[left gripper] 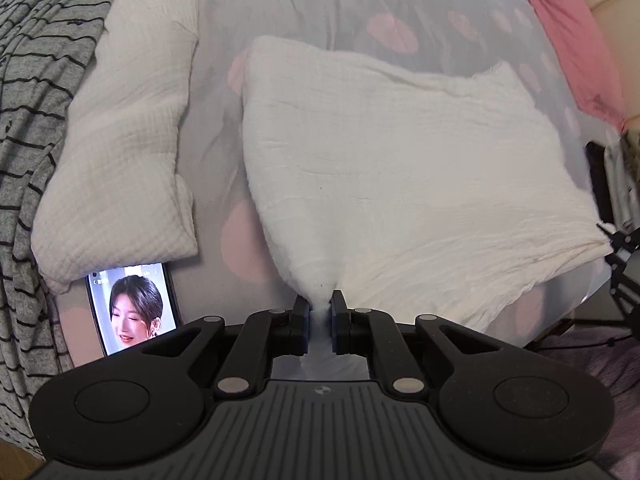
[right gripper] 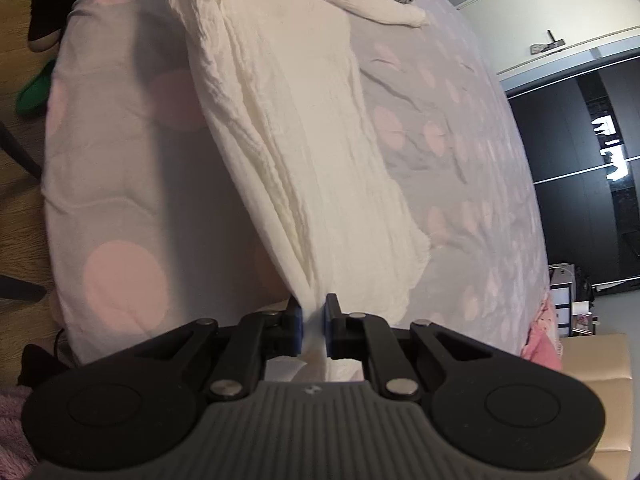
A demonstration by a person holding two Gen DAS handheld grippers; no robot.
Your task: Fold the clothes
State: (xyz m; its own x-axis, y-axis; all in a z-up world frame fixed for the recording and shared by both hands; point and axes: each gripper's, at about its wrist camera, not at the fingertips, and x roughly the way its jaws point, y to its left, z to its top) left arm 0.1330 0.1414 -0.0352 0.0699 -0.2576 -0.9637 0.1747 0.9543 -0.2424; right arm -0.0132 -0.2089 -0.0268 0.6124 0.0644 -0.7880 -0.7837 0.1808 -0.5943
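— White crinkled garment (left gripper: 400, 168) lies on the bed (left gripper: 216, 128); left gripper (left gripper: 319, 322) and right gripper (right gripper: 312, 326) each pinch a near corner.
— Keep both corners level and taut, I'd say.

Your bed (left gripper: 208, 184) wears a pale grey sheet with large pink dots. On it, in the left wrist view, a white crinkled garment (left gripper: 400, 168) lies in the middle, a second folded white cloth (left gripper: 128, 128) sits to its left, and a grey black-striped garment (left gripper: 36, 120) lies far left. A lit phone (left gripper: 132, 308) lies near you, partly under the folded cloth. A pink cloth (left gripper: 568, 32) sits far right.
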